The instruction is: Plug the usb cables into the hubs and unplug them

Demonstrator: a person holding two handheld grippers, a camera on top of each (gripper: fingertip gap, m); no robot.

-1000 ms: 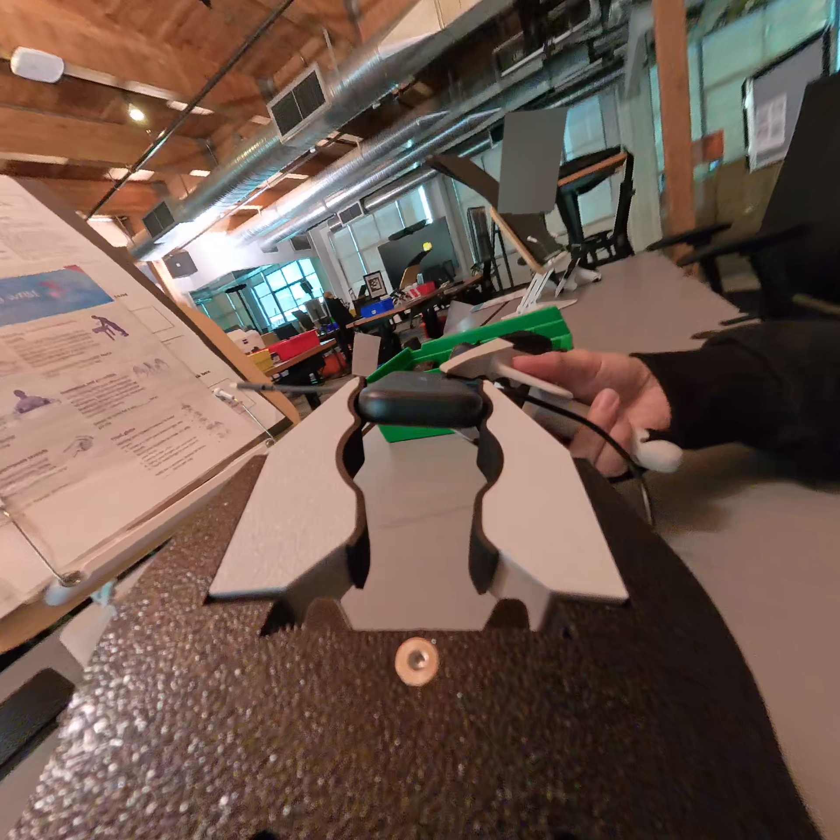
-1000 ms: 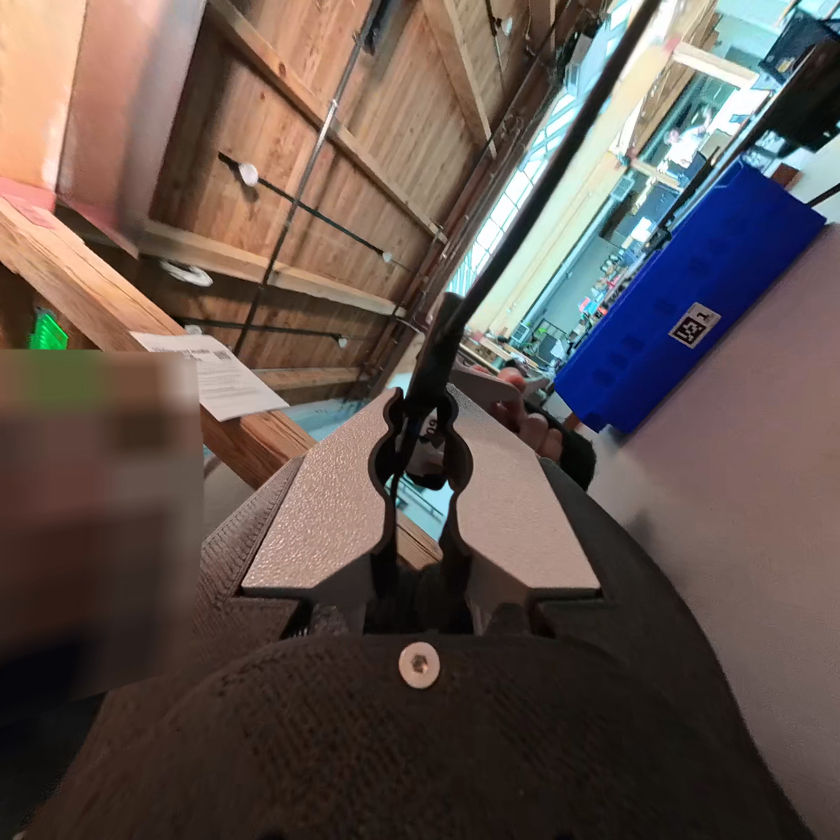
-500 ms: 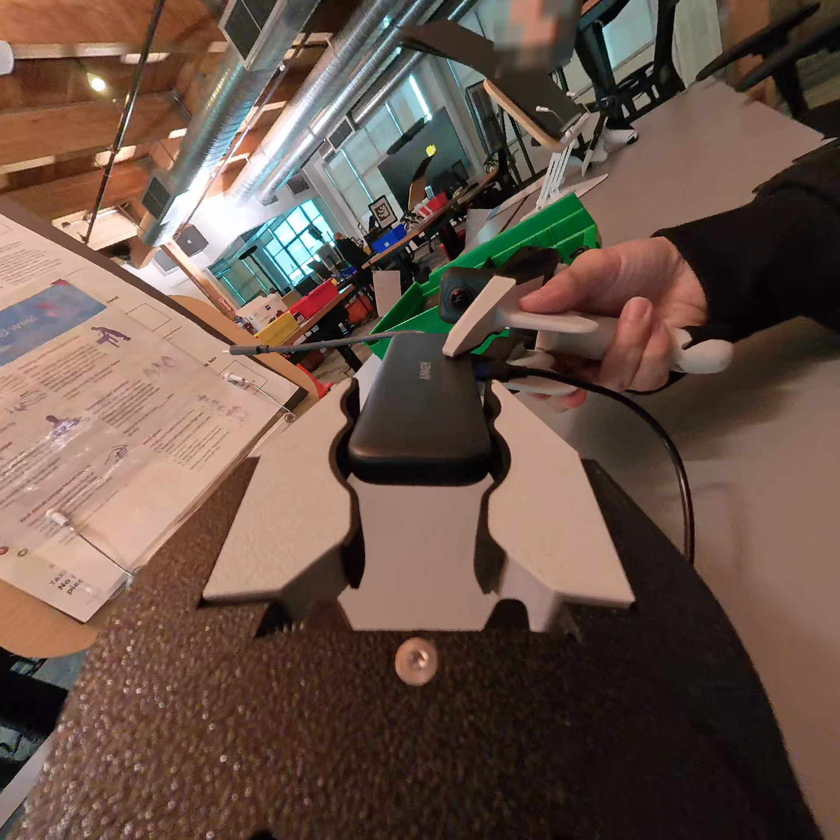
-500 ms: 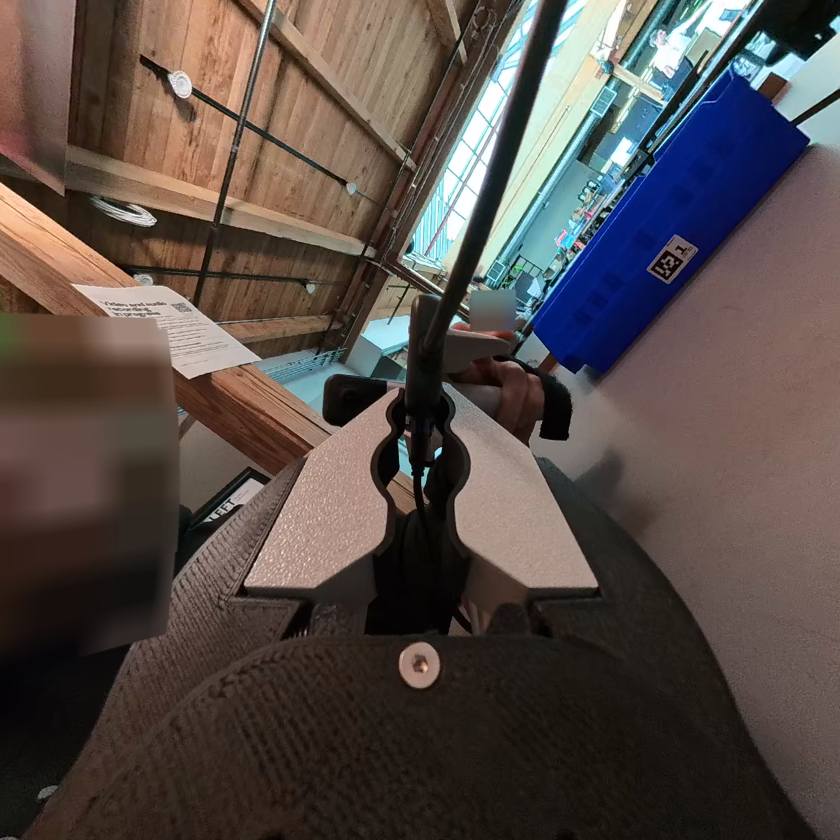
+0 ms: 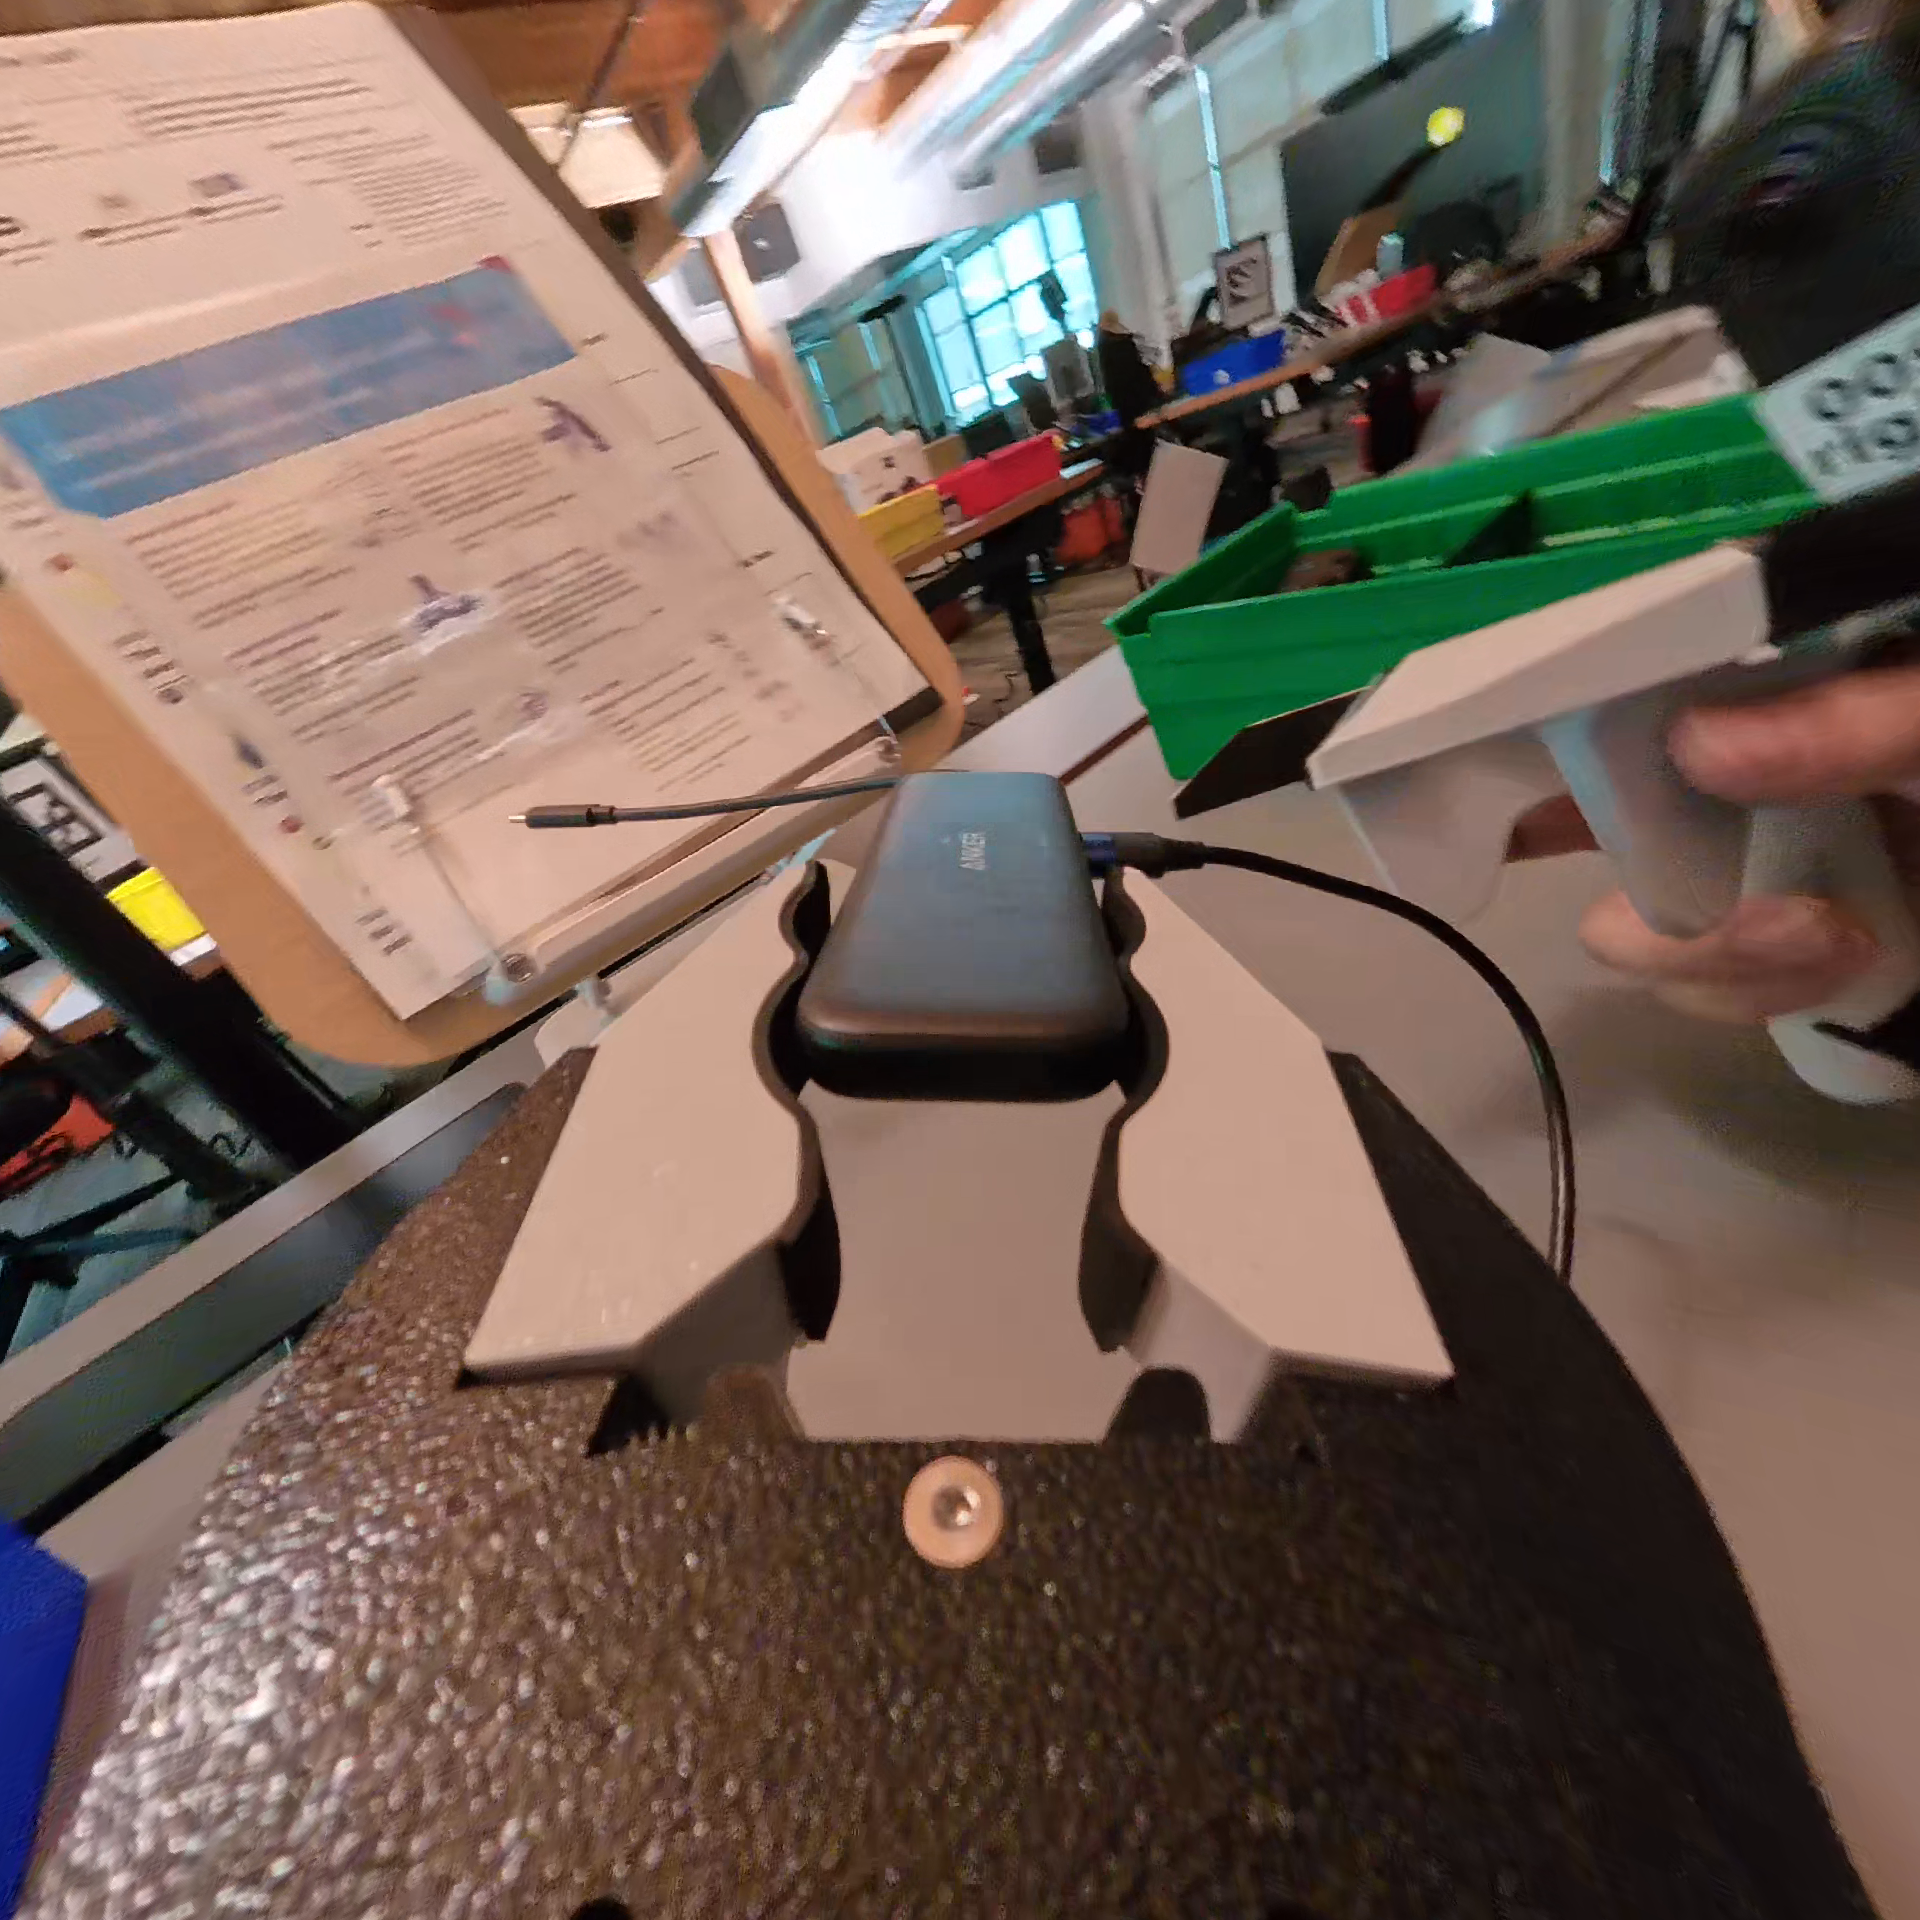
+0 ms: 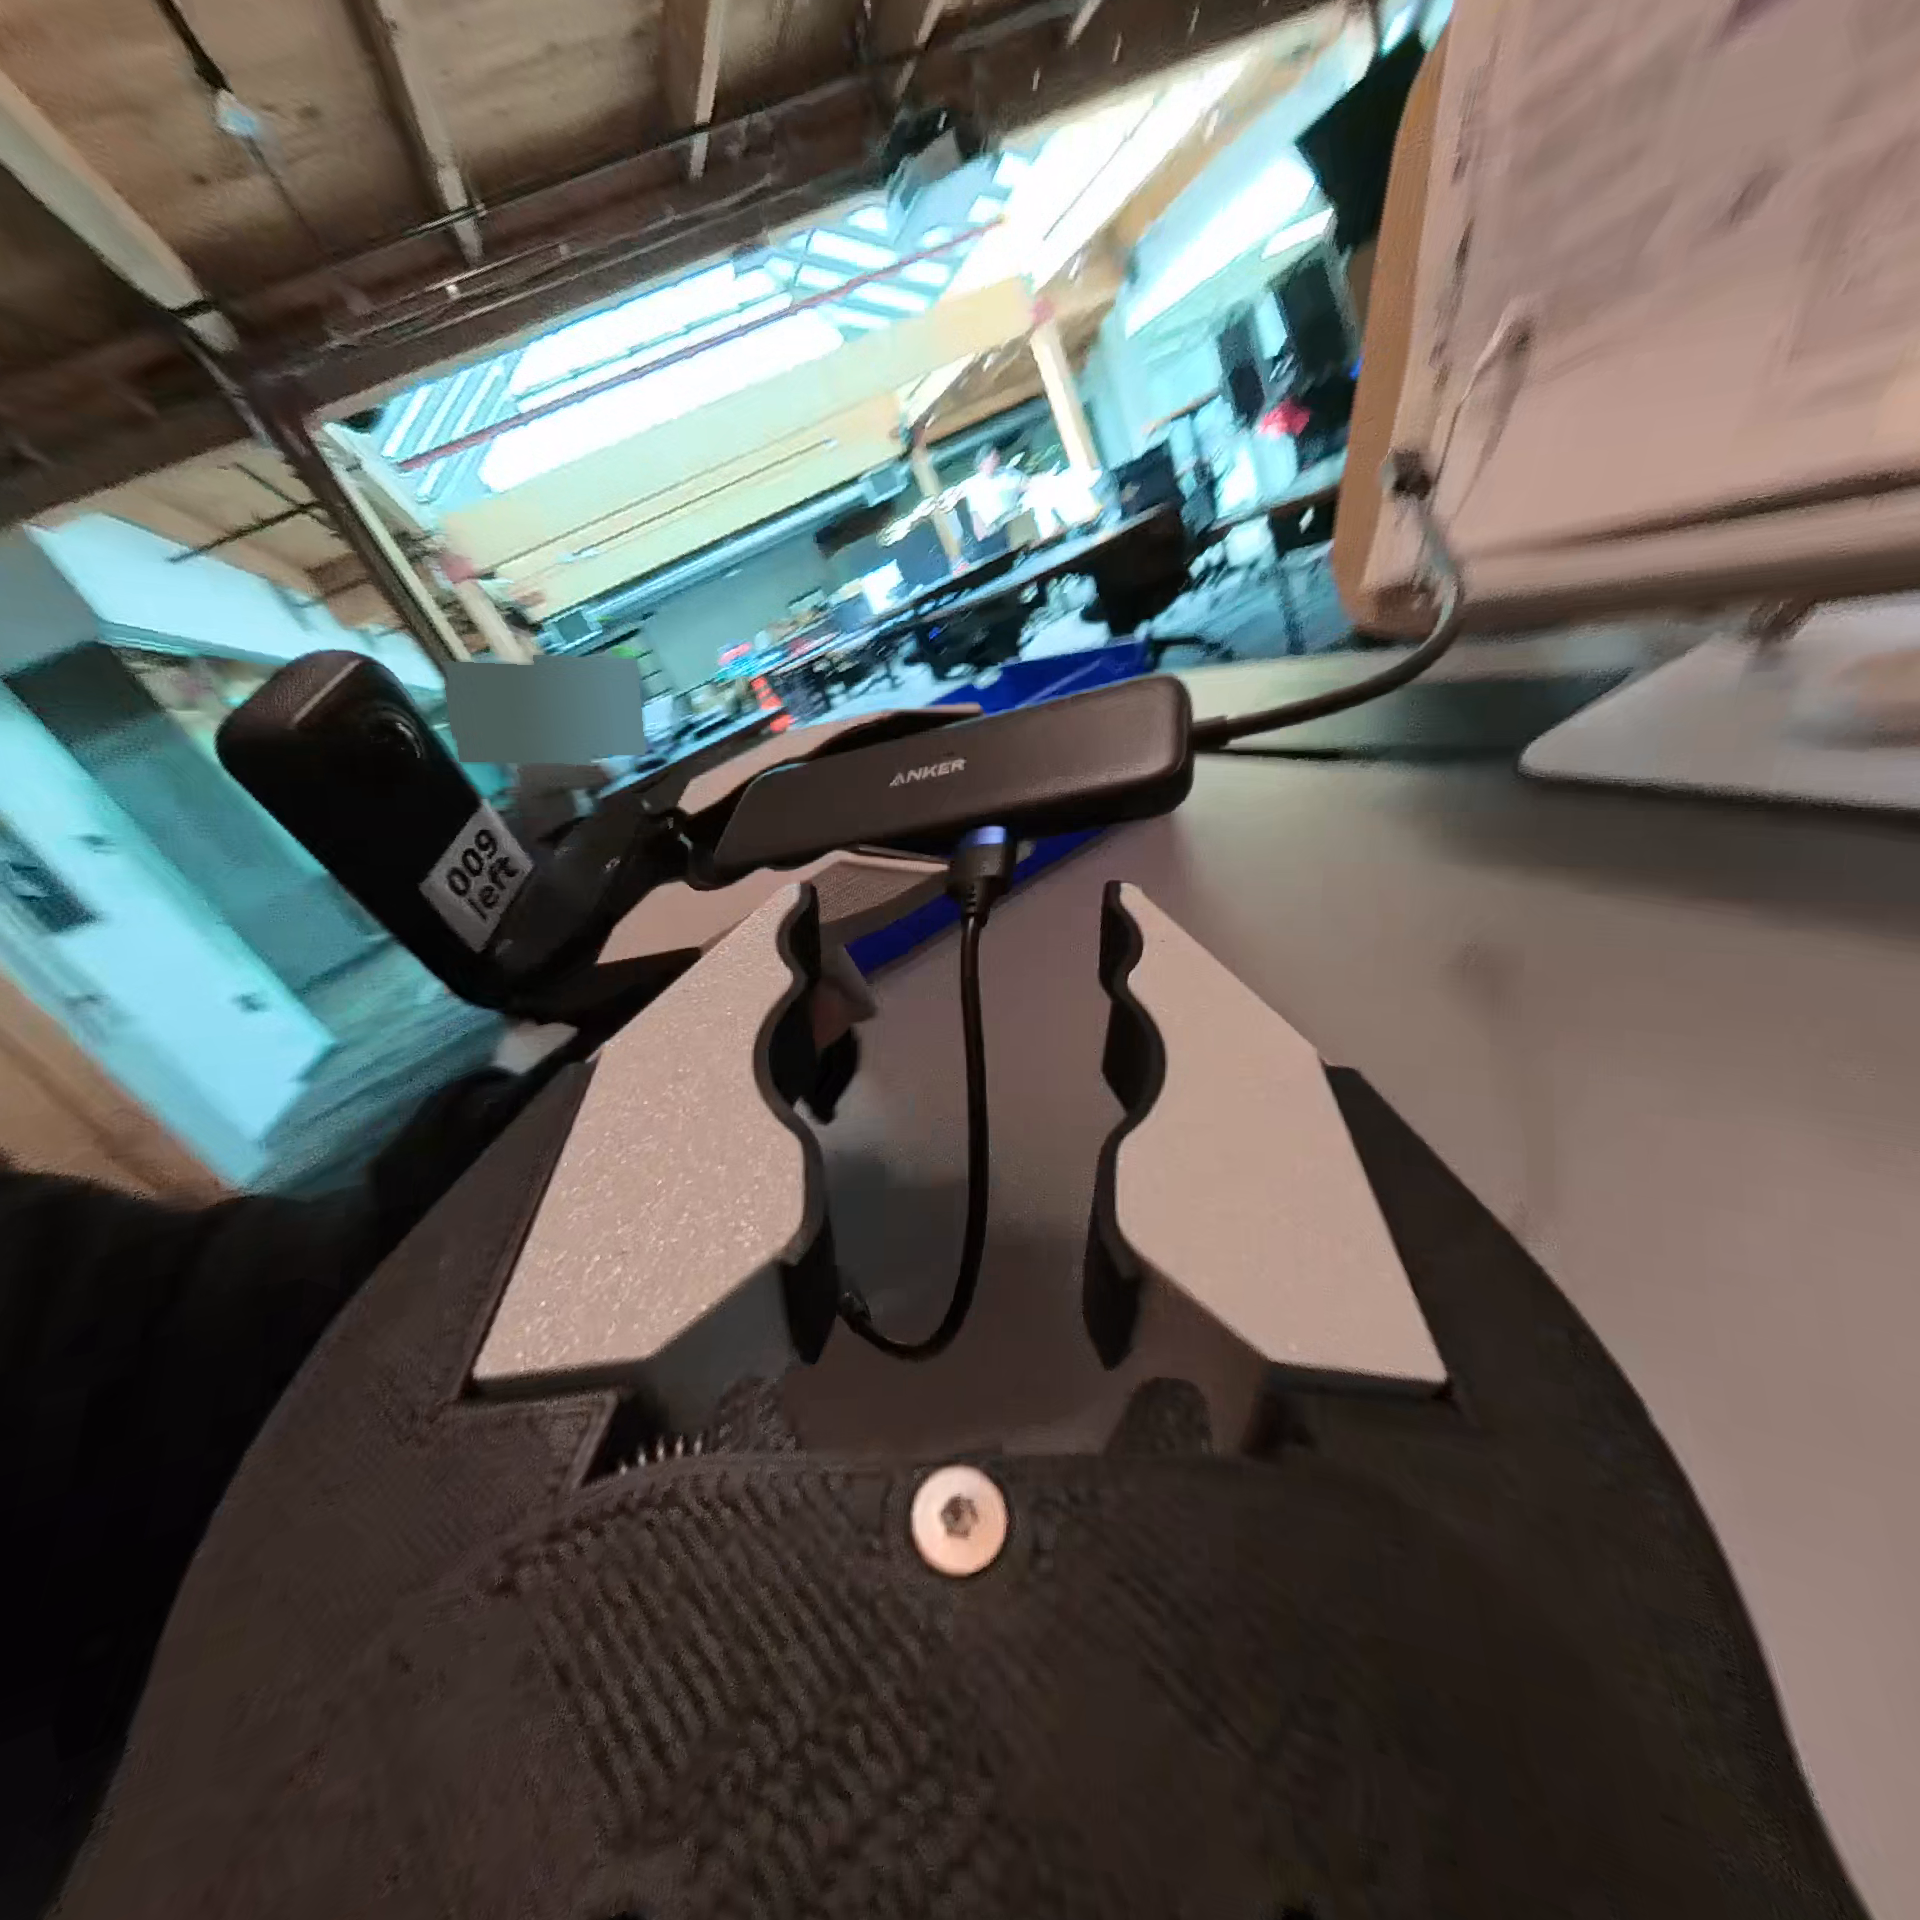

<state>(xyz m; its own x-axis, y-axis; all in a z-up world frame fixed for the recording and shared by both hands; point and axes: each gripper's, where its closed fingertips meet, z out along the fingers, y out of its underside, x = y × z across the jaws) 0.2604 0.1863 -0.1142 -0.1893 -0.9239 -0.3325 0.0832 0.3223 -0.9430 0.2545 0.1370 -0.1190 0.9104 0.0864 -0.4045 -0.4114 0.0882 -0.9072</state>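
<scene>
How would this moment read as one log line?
left gripper: shut on hub | cable: plugged into hub | right gripper: open, cable between fingers

The hub [image 5: 961, 935] is smooth matt black plastic; its plugged cable [image 5: 1455, 956] looks like smooth black rubber. The left gripper [image 5: 961, 904] fingers [image 5: 665, 1164] are matt grey, finely grained, on a rough, sparkly black body. The bin [image 5: 1351, 623] is glossy green plastic, the table [image 5: 1714, 1351] matt grey

The cable [image 6: 971, 1132] end drops out of sight between the open right fingers; the printed board [image 5: 364, 499] (motion-blurred) is probably cropped at left.
</scene>
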